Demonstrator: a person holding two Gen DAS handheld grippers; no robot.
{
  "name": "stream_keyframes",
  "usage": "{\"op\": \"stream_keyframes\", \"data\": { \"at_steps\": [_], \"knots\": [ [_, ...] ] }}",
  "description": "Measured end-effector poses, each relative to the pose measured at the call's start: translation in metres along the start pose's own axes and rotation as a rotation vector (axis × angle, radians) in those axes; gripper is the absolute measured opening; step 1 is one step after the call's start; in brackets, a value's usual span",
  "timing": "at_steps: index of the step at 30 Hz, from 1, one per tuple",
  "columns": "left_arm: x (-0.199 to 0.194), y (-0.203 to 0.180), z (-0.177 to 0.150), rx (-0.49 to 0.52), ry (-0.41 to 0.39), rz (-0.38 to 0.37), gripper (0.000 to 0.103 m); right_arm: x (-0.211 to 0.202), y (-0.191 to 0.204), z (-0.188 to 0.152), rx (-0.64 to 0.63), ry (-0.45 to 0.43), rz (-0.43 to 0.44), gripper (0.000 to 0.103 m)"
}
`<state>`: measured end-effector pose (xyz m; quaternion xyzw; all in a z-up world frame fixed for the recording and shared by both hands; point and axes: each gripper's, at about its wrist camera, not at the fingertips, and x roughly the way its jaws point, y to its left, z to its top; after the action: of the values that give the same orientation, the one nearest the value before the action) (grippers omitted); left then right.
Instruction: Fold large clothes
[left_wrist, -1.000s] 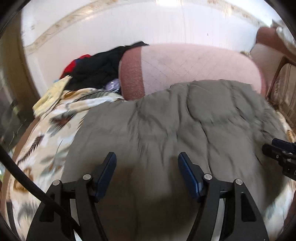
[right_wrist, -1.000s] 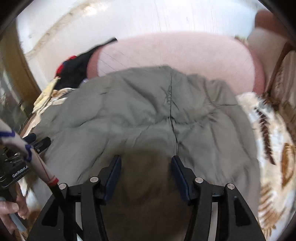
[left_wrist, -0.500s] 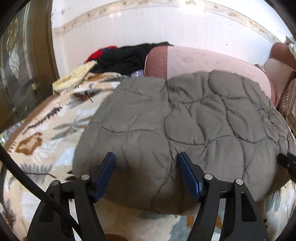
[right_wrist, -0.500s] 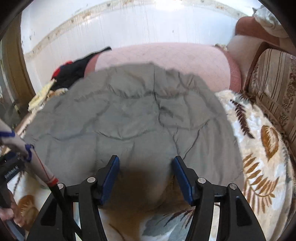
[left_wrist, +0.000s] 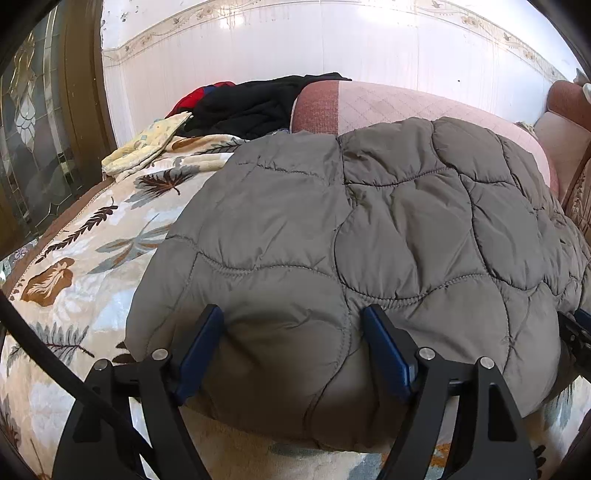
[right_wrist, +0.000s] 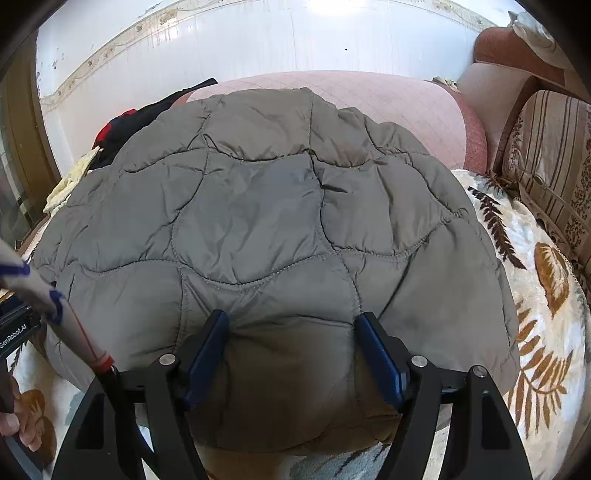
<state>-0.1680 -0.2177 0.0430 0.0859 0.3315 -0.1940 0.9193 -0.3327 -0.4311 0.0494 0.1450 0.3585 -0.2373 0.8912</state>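
Note:
A grey quilted jacket lies folded on a leaf-patterned blanket. Its thick near edge rests on the blanket and bulges up between the fingers of both grippers. My left gripper straddles the edge's left part with its jaws opening, and the puffy fabric fills the gap between the blue pads. My right gripper straddles the right part the same way, its jaws opening too. The right gripper's tip shows at the left wrist view's right edge. The left gripper, a sleeve and a hand show at the right wrist view's left edge.
A pink bolster lies behind the jacket against a white wall. A pile of dark and red clothes and a yellow cloth sit at the far left. A glazed brown door stands left; a striped sofa back stands right.
Both grippers have sunk toward the blanket with the jacket's edge, which now rests on it. Both pairs of jaws stand wider than before.

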Motion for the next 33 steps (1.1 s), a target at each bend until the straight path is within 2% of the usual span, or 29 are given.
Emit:
{"op": "stream_keyframes", "data": {
  "at_steps": [28, 33],
  "knots": [
    [0.000, 0.000, 0.002, 0.001, 0.002, -0.002, 0.079, 0.000, 0.001, -0.001, -0.005, 0.002, 0.002, 0.079],
    [-0.003, 0.029, 0.014, -0.112, 0.009, -0.063, 0.079, -0.008, -0.014, 0.005, 0.052, -0.005, 0.039, 0.080]
  ]
}}
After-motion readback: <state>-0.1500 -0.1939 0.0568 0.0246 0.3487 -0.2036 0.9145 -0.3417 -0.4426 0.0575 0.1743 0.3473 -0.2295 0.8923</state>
